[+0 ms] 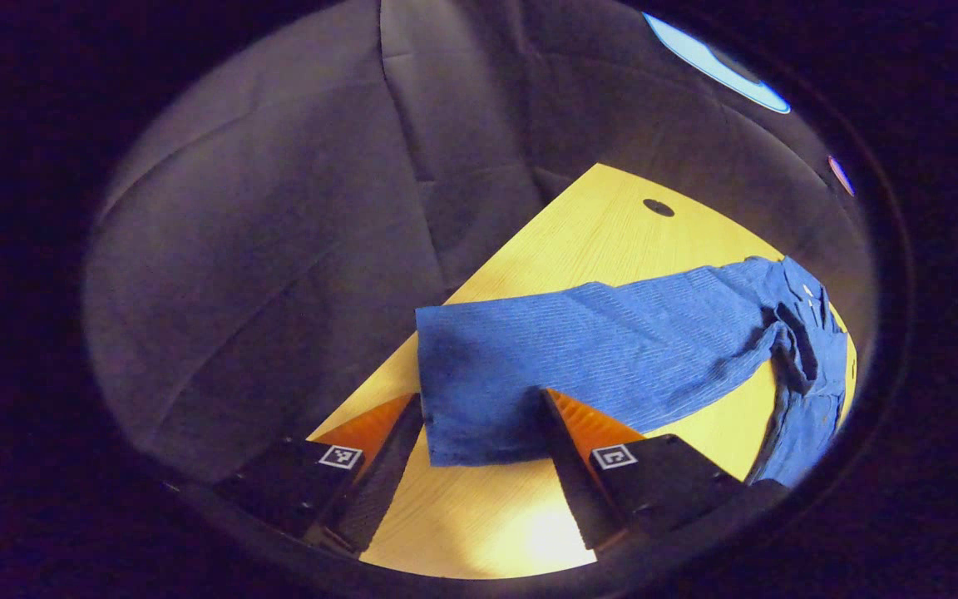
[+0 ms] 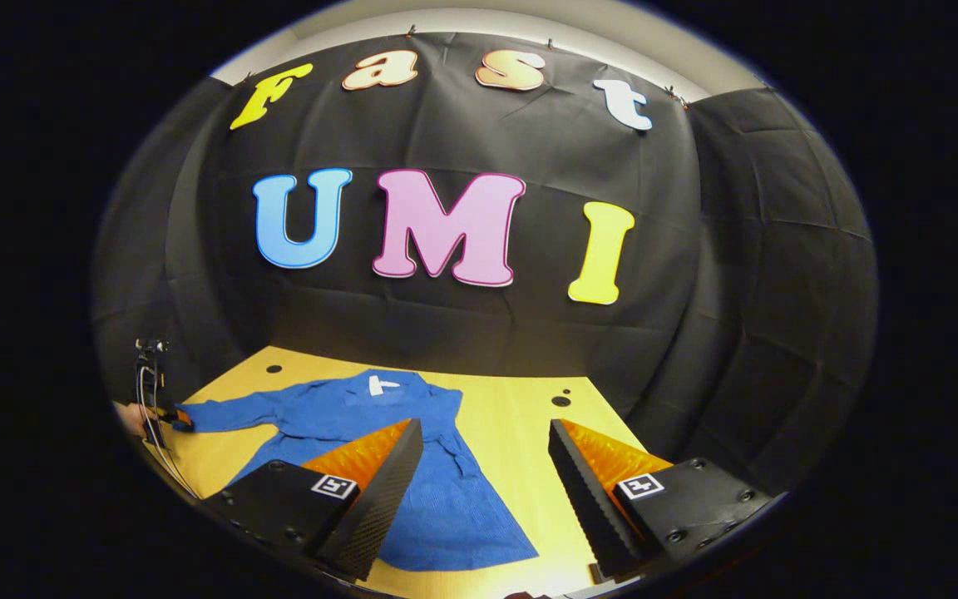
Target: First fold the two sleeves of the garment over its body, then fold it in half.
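Note:
A blue long-sleeved garment (image 2: 437, 499) lies spread on the yellow table (image 2: 512, 416), collar (image 2: 379, 384) toward the back wall. One sleeve (image 1: 612, 341) stretches flat across the table (image 1: 595, 216) toward me. Its cuff end (image 1: 479, 408) lies between the fingers of my left gripper (image 1: 481, 398), which stands open, one finger on each side of the cuff. The garment's body (image 1: 812, 366) is bunched at the far right of the left gripper view. My right gripper (image 2: 486, 424) hangs open above the garment's lower right part, nothing between its fingers. The left gripper (image 2: 159, 416) sits far off at the sleeve's end (image 2: 196, 416).
Black cloth walls close the booth behind and beside the table. Small cable holes (image 2: 560, 400) (image 1: 659, 207) sit in the tabletop near the back edge. Bare table lies to the right of the garment. A hand (image 2: 131, 420) and a cable show by the far gripper.

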A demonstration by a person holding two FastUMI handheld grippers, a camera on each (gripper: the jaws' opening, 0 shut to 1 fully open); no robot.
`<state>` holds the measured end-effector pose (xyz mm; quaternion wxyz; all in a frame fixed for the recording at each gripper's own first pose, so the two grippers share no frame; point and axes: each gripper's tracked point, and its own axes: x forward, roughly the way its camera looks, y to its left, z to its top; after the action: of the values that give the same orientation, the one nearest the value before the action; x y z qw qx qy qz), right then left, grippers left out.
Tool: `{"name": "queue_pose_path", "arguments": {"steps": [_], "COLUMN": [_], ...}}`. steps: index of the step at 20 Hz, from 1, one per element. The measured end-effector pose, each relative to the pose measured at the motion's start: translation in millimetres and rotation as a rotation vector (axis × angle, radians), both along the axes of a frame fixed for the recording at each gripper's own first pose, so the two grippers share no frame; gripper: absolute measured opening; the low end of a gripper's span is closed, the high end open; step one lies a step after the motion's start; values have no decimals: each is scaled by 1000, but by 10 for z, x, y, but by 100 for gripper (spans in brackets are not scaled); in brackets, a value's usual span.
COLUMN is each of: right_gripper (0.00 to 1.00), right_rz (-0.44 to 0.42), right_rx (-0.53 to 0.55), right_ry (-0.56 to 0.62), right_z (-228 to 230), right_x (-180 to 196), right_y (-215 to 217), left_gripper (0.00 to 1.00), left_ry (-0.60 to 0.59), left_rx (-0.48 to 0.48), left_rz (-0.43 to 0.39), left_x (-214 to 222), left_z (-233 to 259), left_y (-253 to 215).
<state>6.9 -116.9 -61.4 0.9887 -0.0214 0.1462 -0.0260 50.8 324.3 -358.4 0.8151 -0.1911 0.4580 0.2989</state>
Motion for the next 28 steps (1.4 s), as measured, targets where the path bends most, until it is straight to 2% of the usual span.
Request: {"name": "queue_pose_path", "arguments": {"steps": [3, 5, 7, 8, 9, 10, 15, 18, 20, 24, 28], "right_gripper": [97, 97, 97, 97, 97, 97, 97, 97, 97, 97, 97], "right_rz": [-34, -41, -27, -21, -14, -9, -4, -9, -14, -16, -29], "right_rx": [29, 33, 36, 33, 31, 30, 37, 46, 51, 59, 71], "right_ry": [12, 22, 27, 36, 46, 54, 66, 72, 82, 99, 129], "right_z": [-69, -124, -163, -215, -258, -296, -383, -448, -515, -656, -817], "right_x": [59, -74, -144, -148, -157, -171, -118, -2, 78, 219, 277], "right_y": [-12, -46, -8, 16, 43, 58, 35, -50, -118, -291, -511], "left_gripper": [79, 64, 40, 16, 15, 2, 0, 0, 0, 0, 0], "left_ry": [0, -17, -37, -40, -51, -51, -59, -188, -285, -465, -674], "left_rx": [-8, -14, -25, -41, -45, -49, -79, -94, -89, -82, -214], "left_rz": [-56, -76, -88, -84, -85, -85, -107, -142, -208, -406, -565], "left_x": [-14, 12, 85, 71, 72, 80, 163, 514, 854, 1524, 2230], "left_z": [-17, -55, -78, -41, -3, -39, 24, 470, 851, 1684, 2258], "left_y": [-8, 21, 11, -21, -46, -52, -232, -540, -862, -1820, -3132]}}
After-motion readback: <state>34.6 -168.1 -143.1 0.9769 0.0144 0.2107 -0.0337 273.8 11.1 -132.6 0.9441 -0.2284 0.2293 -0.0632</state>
